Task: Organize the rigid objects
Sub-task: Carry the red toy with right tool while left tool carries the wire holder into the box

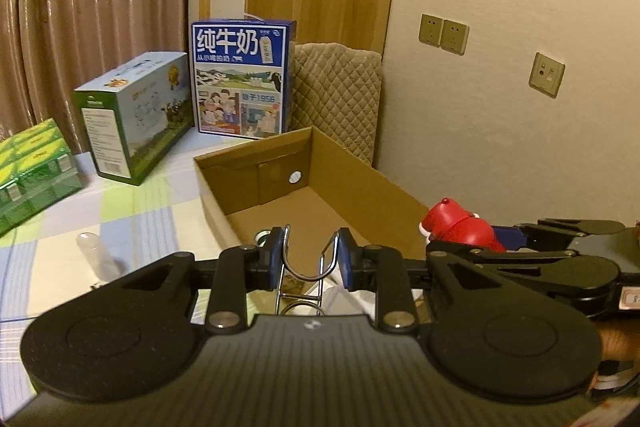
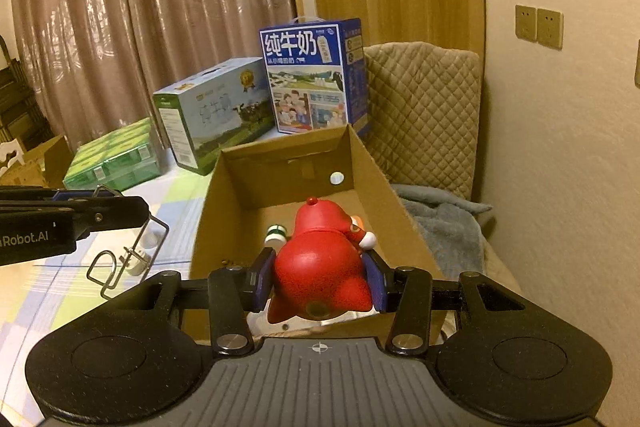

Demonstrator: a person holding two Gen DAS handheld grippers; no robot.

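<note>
Glossy red round toy figure, plain brown cardboard box, blue milk carton with white characters, pastel checked tablecloth, green carton pack far left

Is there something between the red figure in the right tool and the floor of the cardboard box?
Nothing visible blocks it. The red figure, clamped in the right tool, is already above the open cardboard box. Only a small green-and-white object lies on the box floor, to its left.
</note>
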